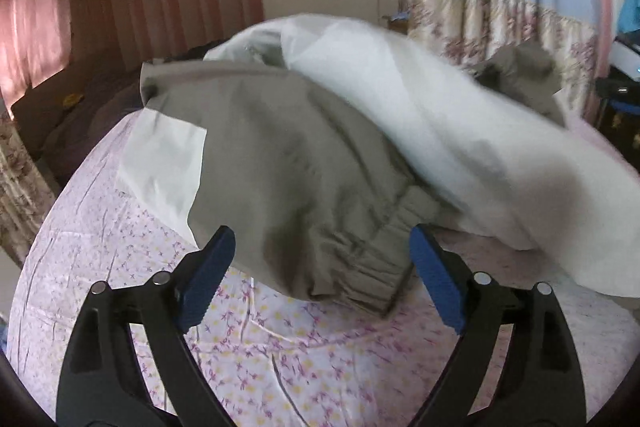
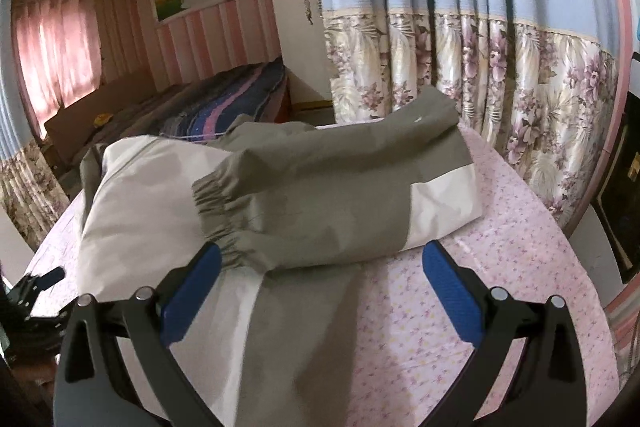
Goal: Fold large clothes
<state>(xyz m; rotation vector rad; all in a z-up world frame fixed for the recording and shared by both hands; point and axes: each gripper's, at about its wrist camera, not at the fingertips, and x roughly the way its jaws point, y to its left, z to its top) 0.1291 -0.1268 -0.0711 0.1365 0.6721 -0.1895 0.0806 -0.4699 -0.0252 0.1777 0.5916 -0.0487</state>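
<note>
Now both tools, left (image 1: 322, 263) and right (image 2: 322, 279), gape empty over the jacket (image 2: 304, 195).

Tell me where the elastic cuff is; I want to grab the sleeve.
In the right wrist view the cuff lies left of centre on the jacket, just above the right gripper's left pad.
</note>
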